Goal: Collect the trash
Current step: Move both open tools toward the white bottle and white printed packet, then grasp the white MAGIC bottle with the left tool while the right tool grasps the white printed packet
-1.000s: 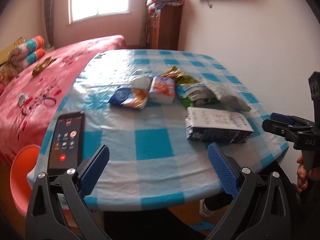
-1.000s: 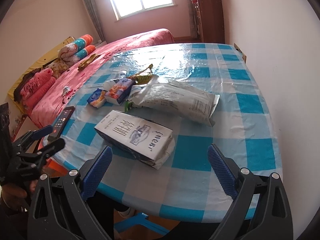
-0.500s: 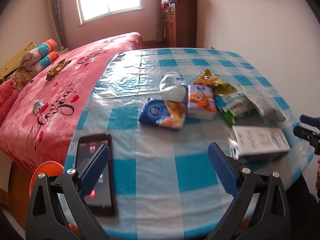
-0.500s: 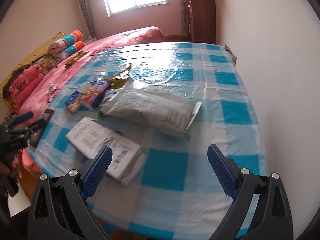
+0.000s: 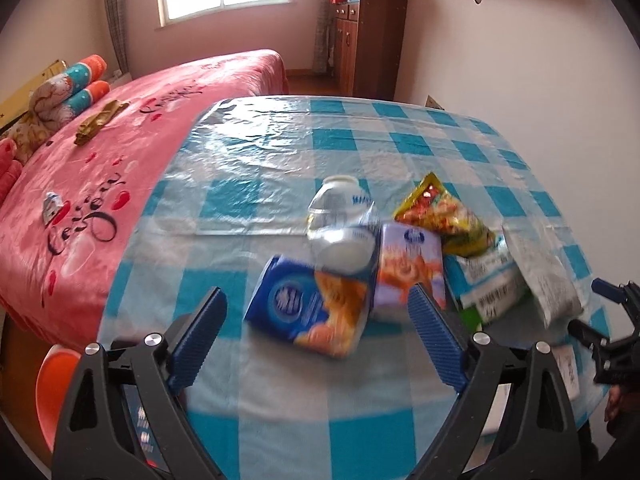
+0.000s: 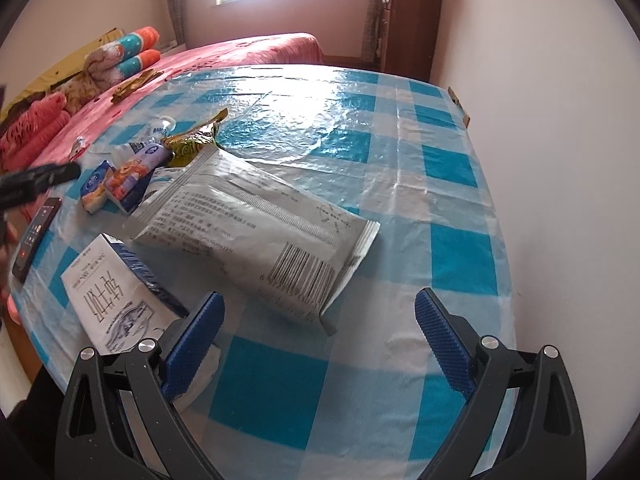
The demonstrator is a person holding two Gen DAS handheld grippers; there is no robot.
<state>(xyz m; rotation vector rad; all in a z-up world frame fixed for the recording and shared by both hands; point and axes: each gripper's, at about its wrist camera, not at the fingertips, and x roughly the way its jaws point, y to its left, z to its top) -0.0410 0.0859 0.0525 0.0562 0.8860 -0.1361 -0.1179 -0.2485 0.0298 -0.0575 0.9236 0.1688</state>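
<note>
Blue-and-orange snack packet: lies flat on the checked tablecloth, between the two pads of the left gripper but not touched by them; blurred in the left wrist view, small and far at the left in the right wrist view.
White plastic bottle: lies on its side just behind the snack packet, touching it; the right wrist view shows only a bit of it.
Small carton with orange print: just right of the bottle.
Yellow-green wrapper: behind the carton, crumpled.
Large grey bag: seen whole only in the right wrist view, with barcode toward the camera; the left wrist view shows only its one end.
White milk carton: lies near the table edge, partly behind the left pad of the right gripper; nearly hidden in the left wrist view.
Left gripper fingers: wide apart, grasping nothing; the jaws have just been closing a little around the snack packet.
Right gripper fingers: released, wide apart, above bare cloth; the grey bag's corner lies between them, not touched.
Phone: screen lit, at the table's left edge, clear only in the right wrist view.
Pink bed: beside the table.
</note>
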